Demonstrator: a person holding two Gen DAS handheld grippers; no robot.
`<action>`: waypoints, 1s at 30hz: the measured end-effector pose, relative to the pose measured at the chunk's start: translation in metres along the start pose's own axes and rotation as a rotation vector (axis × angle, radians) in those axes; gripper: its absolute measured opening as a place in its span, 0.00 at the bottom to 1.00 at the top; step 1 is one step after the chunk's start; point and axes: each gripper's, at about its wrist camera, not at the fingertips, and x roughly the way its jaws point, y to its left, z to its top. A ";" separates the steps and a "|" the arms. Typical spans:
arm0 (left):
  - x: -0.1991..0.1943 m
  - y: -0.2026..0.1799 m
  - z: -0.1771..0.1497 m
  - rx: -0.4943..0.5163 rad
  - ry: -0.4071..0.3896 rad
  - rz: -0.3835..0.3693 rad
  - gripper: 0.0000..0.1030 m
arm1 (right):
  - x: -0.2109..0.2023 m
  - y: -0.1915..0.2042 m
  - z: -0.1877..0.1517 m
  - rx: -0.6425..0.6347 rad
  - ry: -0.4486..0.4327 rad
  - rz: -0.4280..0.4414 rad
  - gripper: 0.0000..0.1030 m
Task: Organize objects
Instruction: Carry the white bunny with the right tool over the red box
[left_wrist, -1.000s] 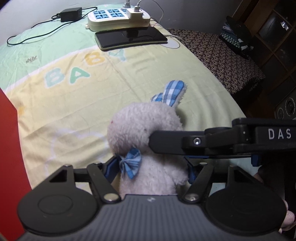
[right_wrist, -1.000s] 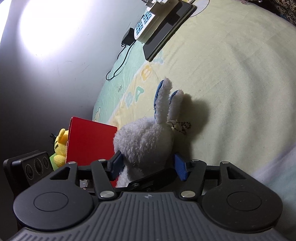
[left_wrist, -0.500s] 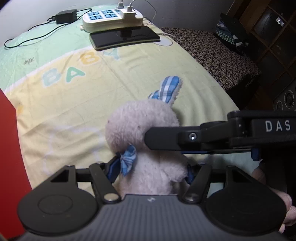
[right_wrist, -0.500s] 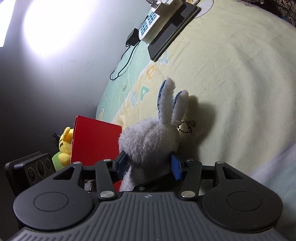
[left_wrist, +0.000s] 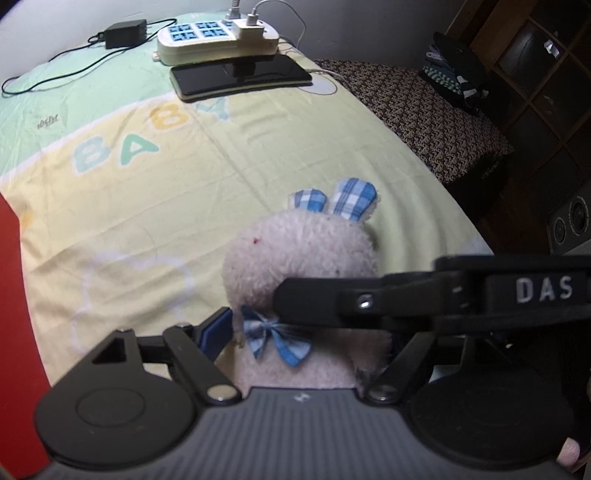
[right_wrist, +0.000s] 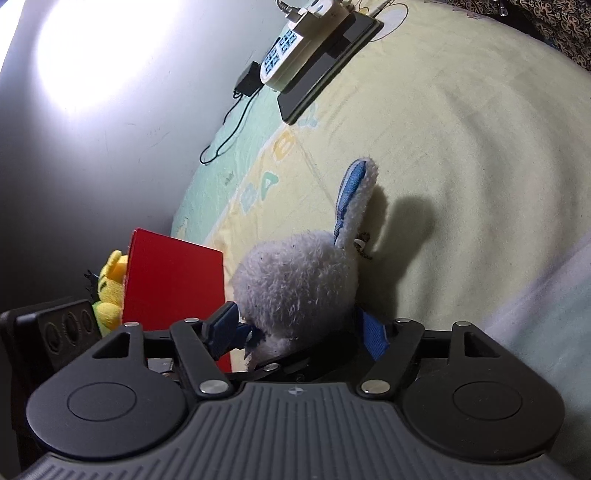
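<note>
Landmark: plush rabbit (left_wrist: 301, 258), white, with blue-check ears and a blue-check bow.

Nearest: the left gripper (left_wrist: 310, 336) has its blue pads set against both sides of the rabbit's body, just below the bow; judged to be gripping it. The right gripper (right_wrist: 295, 328) comes in from the rabbit's right, blue pads on either side of the lower head or neck, one black finger crossing the front of the toy in the left wrist view. Contact on the far pad is hard to confirm; judged closed on the toy. The rabbit stands upright over the yellow "BABY" bedsheet (left_wrist: 147, 206); whether it rests on it cannot be told.

Left of the rabbit: red box (right_wrist: 170, 280), with a yellow plush toy (right_wrist: 109, 291) behind its wall.

Far beyond the rabbit: black phone (left_wrist: 240, 75), then a white power strip (left_wrist: 218, 38) and black adapter (left_wrist: 123, 29).

Progress: the rabbit is held but not stowed. The yellow toy at the box suggests that as the destination; transfer remains.
</note>
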 end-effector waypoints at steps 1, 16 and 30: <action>-0.001 -0.002 0.000 0.008 -0.008 0.008 0.74 | 0.000 -0.001 0.000 0.002 -0.011 -0.002 0.66; -0.049 0.006 -0.017 -0.013 -0.067 -0.023 0.69 | -0.015 0.036 -0.022 -0.139 -0.001 0.004 0.55; -0.143 0.023 -0.058 -0.023 -0.235 0.045 0.69 | -0.020 0.116 -0.060 -0.356 -0.012 0.097 0.55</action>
